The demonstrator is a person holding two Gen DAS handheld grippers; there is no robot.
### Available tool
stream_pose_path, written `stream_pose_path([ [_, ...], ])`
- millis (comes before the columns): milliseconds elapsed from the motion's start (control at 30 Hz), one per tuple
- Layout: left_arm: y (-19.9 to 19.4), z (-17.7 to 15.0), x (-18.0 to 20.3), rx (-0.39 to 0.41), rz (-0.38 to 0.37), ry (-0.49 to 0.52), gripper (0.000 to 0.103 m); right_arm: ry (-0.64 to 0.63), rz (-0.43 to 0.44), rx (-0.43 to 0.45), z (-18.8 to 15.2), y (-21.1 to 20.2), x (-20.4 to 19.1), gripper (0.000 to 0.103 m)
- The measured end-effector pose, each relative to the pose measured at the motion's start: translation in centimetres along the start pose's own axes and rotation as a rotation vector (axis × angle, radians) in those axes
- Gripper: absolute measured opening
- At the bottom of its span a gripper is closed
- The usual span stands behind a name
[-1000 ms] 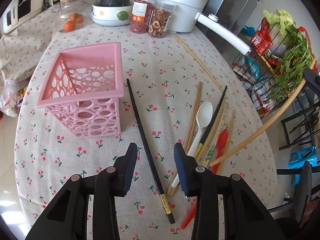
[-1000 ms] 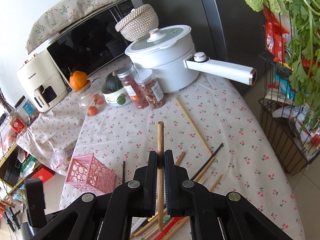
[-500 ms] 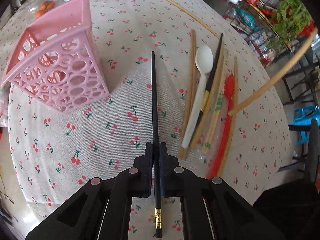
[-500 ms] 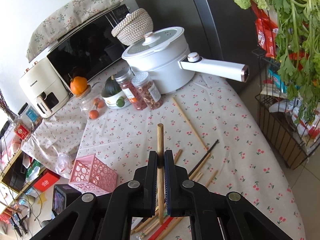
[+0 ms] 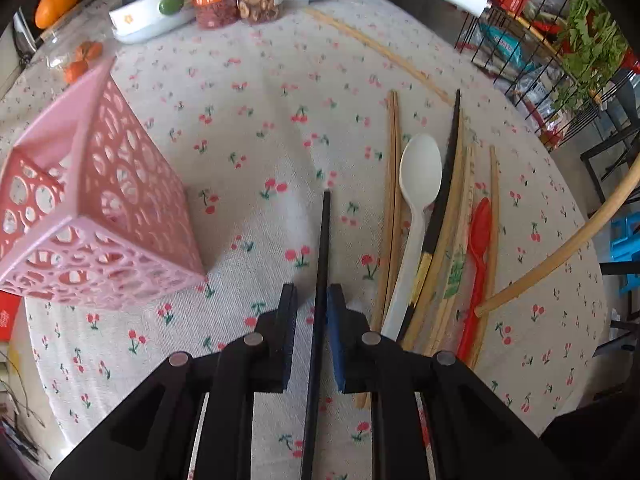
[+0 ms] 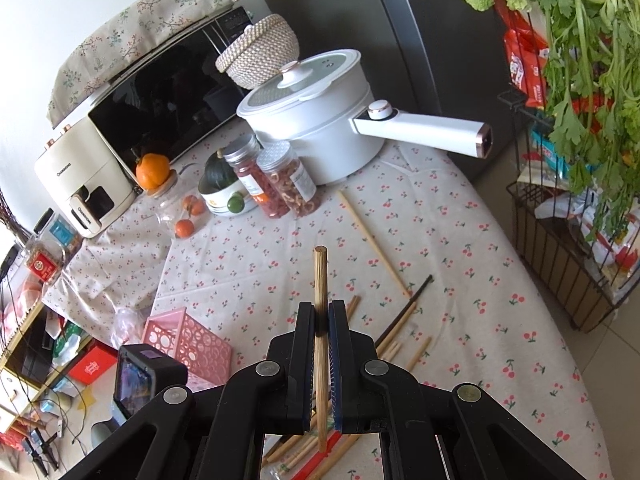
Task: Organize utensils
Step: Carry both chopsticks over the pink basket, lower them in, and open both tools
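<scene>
My left gripper is shut on a black chopstick and holds it above the cherry-print tablecloth; its tip points away from me. The pink perforated basket stands to its left. To the right lie wooden chopsticks, a white spoon, another black chopstick and a red spoon. My right gripper is shut on a wooden chopstick, held upright high over the table; this chopstick also shows in the left wrist view. The basket is at lower left there.
At the table's far end stand a white pot with a long handle, two jars, a bowl with a squash and tomatoes. A lone wooden chopstick lies mid-table. A wire rack with greens stands right of the table.
My left gripper closed on the black chopstick and lifted it off the cloth, the chopstick now reaching less far forward. The right gripper holds the wooden chopstick much as before, slightly shifted.
</scene>
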State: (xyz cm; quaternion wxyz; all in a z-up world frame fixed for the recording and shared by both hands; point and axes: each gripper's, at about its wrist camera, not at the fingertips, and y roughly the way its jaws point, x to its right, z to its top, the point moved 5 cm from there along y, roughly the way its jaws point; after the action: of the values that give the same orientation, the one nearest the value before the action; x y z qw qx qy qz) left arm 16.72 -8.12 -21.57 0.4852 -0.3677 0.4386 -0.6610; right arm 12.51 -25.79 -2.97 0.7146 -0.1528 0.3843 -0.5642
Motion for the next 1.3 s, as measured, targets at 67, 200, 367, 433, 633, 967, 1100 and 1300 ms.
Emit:
stream_pose_path([
  [67,0.0,-0.1,0.0,-0.004,0.01,0.015,0.016,-0.002,-0.001,0.001,0.0,0.0,-0.2,0.005],
  [200,-0.6,-0.8,-0.6,0.019,0.065,0.017,0.005,-0.008,-0.001,0.004,-0.1,-0.1,-0.9,0.005],
  [367,-5.3,-0.7,-0.7,0.135,0.019,-0.006,0.005,-0.028,0.003,0.015,-0.2,-0.6,-2.4,0.005],
  [433,-7.7,-0.9,-0.5,0.189,0.011,0.004,0.005,-0.04,0.008,0.026,-0.2,-1.0,-3.2,0.005],
  [633,-15.2,-1.8,-1.3,0.357,-0.023,-0.018,0.005,-0.091,0.038,0.084,0.2,-2.9,-6.1,0.005],
  [967,-25.3,-1.2,-4.3,0.624,-0.079,-0.093,0.005,-0.154,0.086,0.217,1.8,-6.1,-10.9,0.005],
  [1100,-28.1,-0.3,-5.0,0.723,-0.059,-0.098,0.005,-0.164,0.11,0.246,2.8,-6.0,-12.6,0.005],
  [1300,-30.2,0.9,-5.9,0.806,-0.016,-0.101,0.005,-0.162,0.143,0.277,3.7,-5.4,-14.5,0.005],
])
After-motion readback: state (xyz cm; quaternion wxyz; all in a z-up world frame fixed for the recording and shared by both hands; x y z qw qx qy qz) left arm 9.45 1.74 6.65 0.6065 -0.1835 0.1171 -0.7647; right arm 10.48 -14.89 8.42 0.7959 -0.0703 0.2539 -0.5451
